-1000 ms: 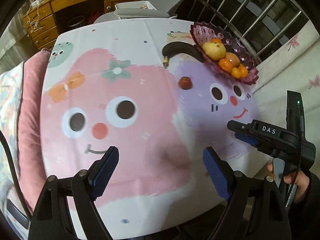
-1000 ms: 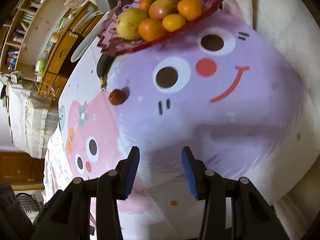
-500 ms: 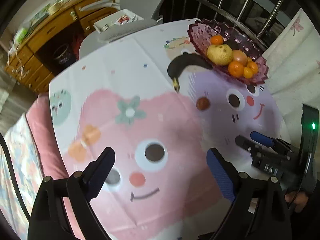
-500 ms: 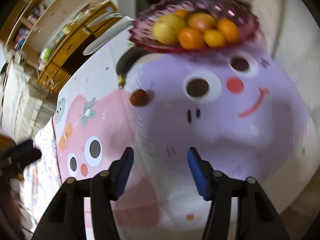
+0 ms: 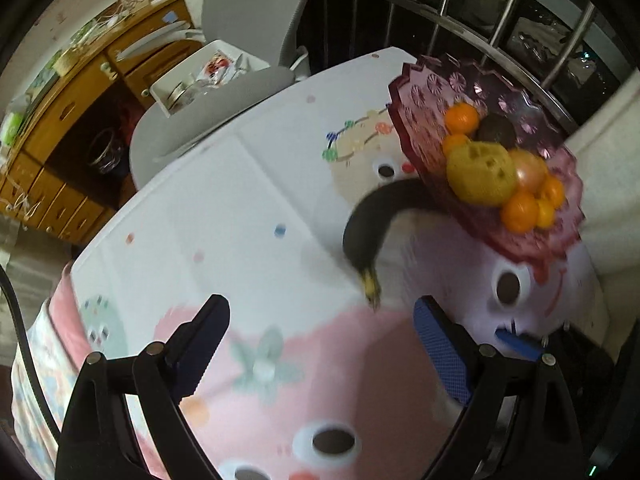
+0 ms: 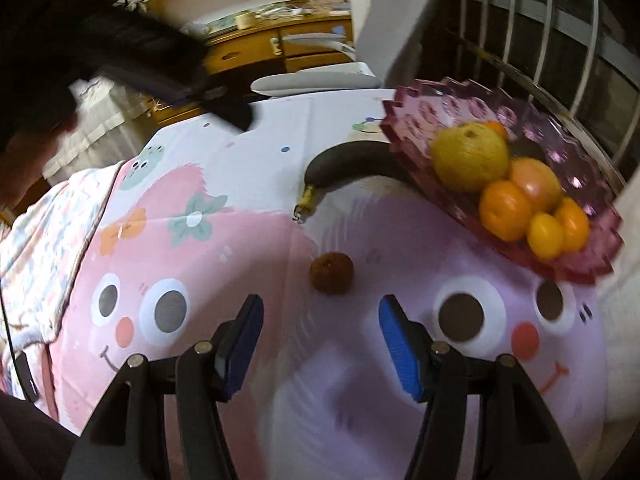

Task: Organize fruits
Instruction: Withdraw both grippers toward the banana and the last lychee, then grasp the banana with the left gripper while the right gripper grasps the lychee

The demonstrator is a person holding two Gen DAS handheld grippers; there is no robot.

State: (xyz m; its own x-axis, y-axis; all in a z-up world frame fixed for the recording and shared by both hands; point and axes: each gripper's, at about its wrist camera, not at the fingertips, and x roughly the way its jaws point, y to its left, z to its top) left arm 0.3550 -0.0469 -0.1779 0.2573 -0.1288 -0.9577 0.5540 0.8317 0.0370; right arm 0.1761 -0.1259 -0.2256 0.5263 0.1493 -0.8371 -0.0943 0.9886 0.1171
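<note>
left gripper point(image 5: 322, 334): spread wide, holding nothing, above the tablecloth point(image 5: 256, 208) | right gripper point(image 6: 320, 338): released, empty, small brown fruit point(image 6: 332, 273) just ahead between its fingers | banana point(image 6: 344, 166): dark, on cloth, far end under the bowl point(image 6: 580, 184) | bowl: holds oranges and a yellow pear point(image 6: 470, 156)

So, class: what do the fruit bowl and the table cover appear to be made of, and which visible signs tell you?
Fruit bowl: probably pressed glass or clear plastic, tinted pink-purple and glossy; light passes through it, and it has moulded rosettes and a sawtooth rim. Which of the two cannot be told.
Table cover: looks like a thin printed cloth or vinyl sheet, matt to slightly shiny, with fold creases and cartoon faces.
</note>
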